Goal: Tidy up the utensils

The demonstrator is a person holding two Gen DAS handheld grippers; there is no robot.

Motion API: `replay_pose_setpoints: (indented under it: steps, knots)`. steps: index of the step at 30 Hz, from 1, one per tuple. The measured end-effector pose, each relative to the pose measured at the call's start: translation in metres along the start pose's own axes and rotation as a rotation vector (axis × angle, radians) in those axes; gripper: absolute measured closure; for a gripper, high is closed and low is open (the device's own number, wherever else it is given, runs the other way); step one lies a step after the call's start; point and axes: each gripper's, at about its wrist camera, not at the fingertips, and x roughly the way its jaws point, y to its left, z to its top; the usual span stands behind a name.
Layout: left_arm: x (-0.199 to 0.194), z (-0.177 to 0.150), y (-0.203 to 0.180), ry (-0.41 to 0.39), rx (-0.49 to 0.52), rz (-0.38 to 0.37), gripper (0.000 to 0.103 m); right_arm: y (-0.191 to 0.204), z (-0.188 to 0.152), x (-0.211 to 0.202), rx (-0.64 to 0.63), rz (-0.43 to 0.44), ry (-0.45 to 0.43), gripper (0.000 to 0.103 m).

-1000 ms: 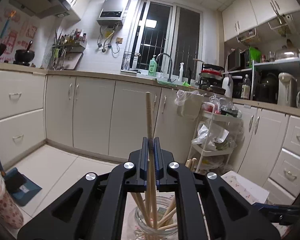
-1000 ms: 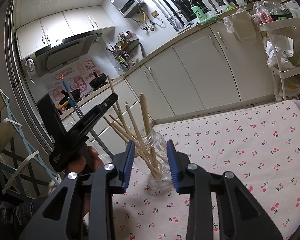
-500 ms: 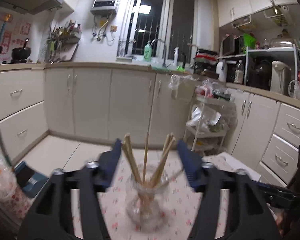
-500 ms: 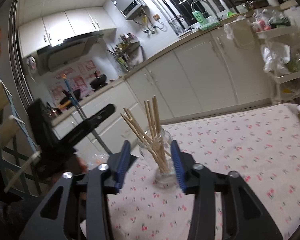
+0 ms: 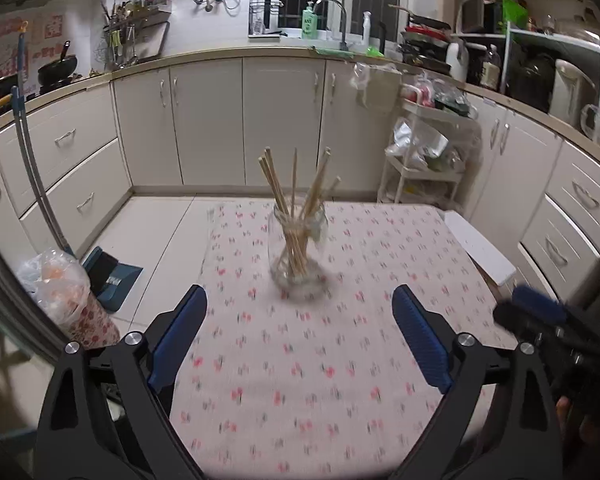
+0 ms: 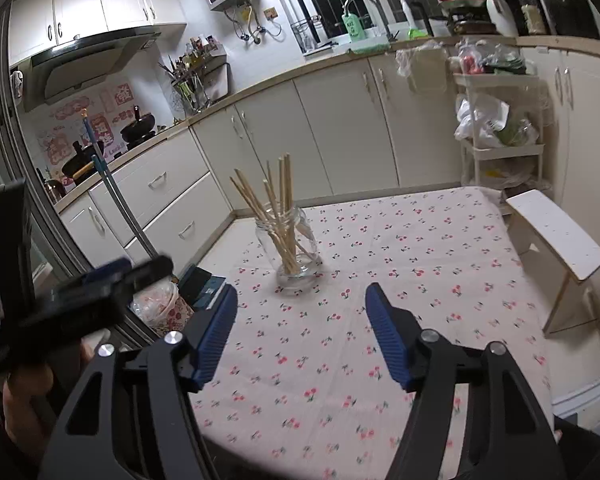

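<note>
Pulled back from the glass jar [image 5: 298, 248] since a second ago: left tongs [image 5: 300, 332], then clamped on a single chopstick above the jar mouth, now spread wide and holding nothing, blue pads [image 5: 178, 336] well apart over the cherry-print cloth on the worktop [image 5: 300, 380]. Right tongs [image 6: 302, 332] likewise drawn away, earlier flanking the jar closely, now parted wide and empty, touching nothing, ribbed blue pads [image 6: 216, 334] hanging above the cloth with the jar well ahead between them. Seen from the left wrist, right tongs at the far right edge as a blurred black and blue shape; seen from the right wrist, left tongs at the left edge, also blurred, with a hand [image 6: 24, 400] partly visible beneath. Jar upright on the worktop toward its far side, clear glass, open-mouthed, holding a bundle of wooden chopsticks [image 6: 278, 216] that stand on the bottom and fan outward above the rim, some leaning left, some near vertical, one lower stick tilted right. Released chopstick now in with the rest, not distinguishable from them. Beside the worktop on the right, a white stool [image 6: 556, 236]; behind it a white trolley [image 6: 500, 148] stacked with plastic bags. On the floor to the left, a plastic bag [image 5: 60, 288] with orange contents and a dark blue dustpan [image 5: 112, 280].
</note>
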Motion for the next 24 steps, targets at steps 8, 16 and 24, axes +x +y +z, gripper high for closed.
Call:
replay_pose_setpoints:
  steps: [8, 16, 24]
  knots:
    - [-0.065, -0.037, 0.002, 0.070, -0.037, 0.021, 0.008, 0.046, -0.020, -0.061, -0.003, -0.053, 0.003, 0.025]
    - [-0.116, -0.060, -0.001, 0.062, -0.063, 0.016, 0.008, 0.074, -0.049, -0.096, 0.037, -0.054, 0.054, 0.019]
    - [-0.140, -0.077, 0.007, 0.108, -0.111, 0.073, 0.008, 0.081, -0.066, -0.133, 0.033, -0.144, 0.041, 0.013]
